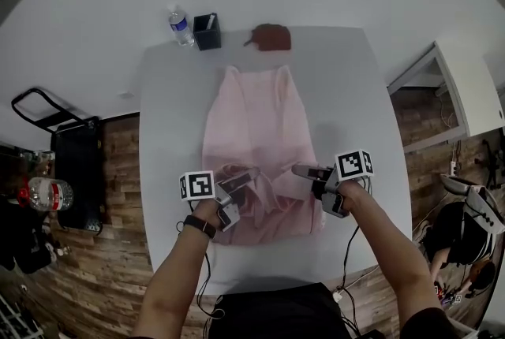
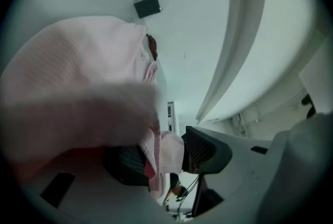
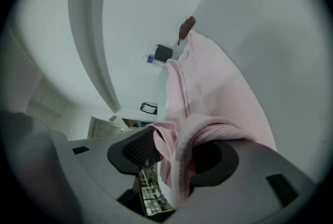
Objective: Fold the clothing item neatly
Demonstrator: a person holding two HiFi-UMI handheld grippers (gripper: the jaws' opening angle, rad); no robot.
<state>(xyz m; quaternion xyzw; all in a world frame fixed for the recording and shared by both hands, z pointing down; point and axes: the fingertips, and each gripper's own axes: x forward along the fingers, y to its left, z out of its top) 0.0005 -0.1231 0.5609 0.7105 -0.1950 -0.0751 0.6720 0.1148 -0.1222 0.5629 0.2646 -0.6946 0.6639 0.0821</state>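
No legible words or numbers.
The label (image 1: 181, 24) on the bottle (image 1: 181, 30) is too small to read; the cubes (image 1: 197, 186) on the left gripper (image 1: 241, 189) and right gripper (image 1: 312, 180) show only square patterns.

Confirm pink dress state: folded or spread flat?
Partly folded: the dress is doubled over and bunched at its lower part; strap end lies flat on table.

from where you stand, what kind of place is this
Probably an office or lab-style workroom: a plain white table on wood-plank floor, a water bottle and black desk holder at its far edge.
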